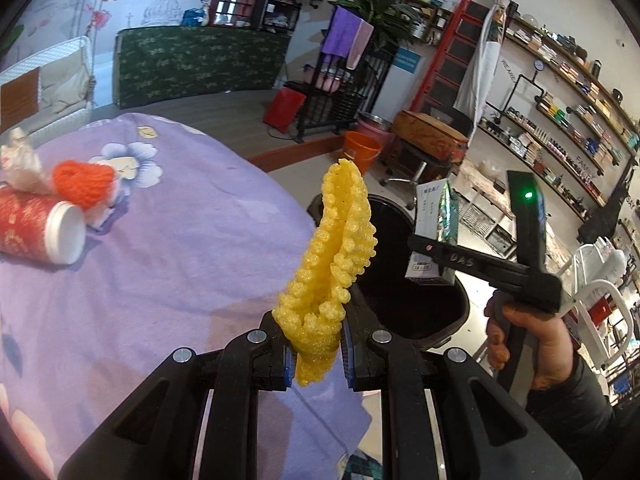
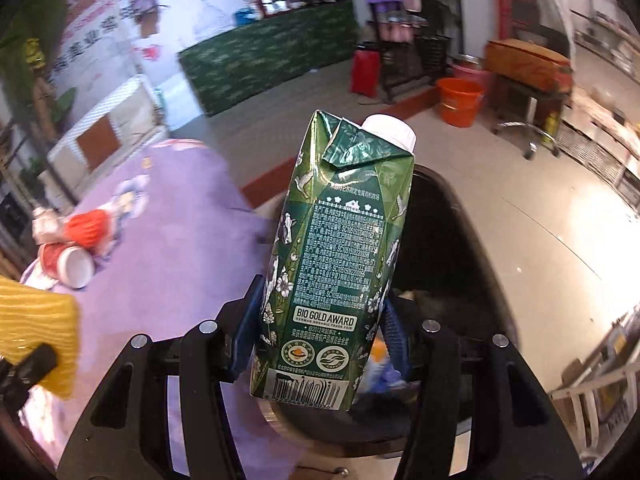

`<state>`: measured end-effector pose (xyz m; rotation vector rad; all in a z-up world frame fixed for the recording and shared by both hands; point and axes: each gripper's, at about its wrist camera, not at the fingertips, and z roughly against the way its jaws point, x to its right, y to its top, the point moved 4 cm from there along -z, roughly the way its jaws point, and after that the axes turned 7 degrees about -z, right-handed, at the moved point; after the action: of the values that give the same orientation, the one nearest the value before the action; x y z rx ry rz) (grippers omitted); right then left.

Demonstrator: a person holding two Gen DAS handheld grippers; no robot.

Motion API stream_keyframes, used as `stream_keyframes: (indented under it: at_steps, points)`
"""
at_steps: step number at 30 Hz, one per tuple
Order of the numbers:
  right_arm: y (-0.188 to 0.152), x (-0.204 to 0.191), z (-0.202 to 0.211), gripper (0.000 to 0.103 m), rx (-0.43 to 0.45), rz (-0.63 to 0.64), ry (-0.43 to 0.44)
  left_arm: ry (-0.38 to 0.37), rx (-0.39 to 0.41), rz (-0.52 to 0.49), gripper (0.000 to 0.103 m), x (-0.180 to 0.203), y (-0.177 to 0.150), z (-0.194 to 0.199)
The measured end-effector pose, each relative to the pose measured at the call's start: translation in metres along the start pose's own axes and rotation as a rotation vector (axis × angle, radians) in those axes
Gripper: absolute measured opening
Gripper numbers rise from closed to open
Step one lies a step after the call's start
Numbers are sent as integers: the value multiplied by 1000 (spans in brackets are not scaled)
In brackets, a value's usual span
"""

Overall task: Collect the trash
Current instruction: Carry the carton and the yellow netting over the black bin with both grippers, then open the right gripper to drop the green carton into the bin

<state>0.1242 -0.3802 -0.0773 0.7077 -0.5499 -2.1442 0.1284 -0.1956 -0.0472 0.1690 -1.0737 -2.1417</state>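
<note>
Yellow foam netting stands up from the left tongs, which pinch its lower end between their blue-edged pads; the netting rises beside the near rim of the black trash bin, over the edge of the purple flowered cloth that covers the surface. Right of the netting, above the bin's open mouth, the right tongs grip a green milk carton around its lower half, the carton upright with its white cap at the top and its barcode at the bottom. In the left wrist view the same carton shows small, clamped in the right tool with the person's right hand on the handle. Inside the bin some pale trash lies at the bottom, too blurred to identify. Well away from the bin, at the far left of the cloth, a red paper cup lies on its side, touching an orange foam net and a crumpled clear wrapper. An orange bucket stands on the floor beyond the bin.
</note>
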Motion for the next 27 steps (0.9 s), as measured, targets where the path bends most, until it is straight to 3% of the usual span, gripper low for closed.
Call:
stream_keyframes:
  at_steps: [6, 15, 21, 27]
  points:
    - [2, 32, -28, 54, -59, -42, -77, -32, -12, -20, 17, 20, 5, -11]
    - [-6, 44, -70, 53, -186, -36, -171, -58, -40, -38, 17, 34, 7, -26]
    - [-11, 49, -72, 54, -195, -48, -166, -69, -63, -45, 17, 41, 7, -36]
    - [-4, 58, -42, 59, -109, -90, -141, -87, -83, -77, 17, 53, 17, -50]
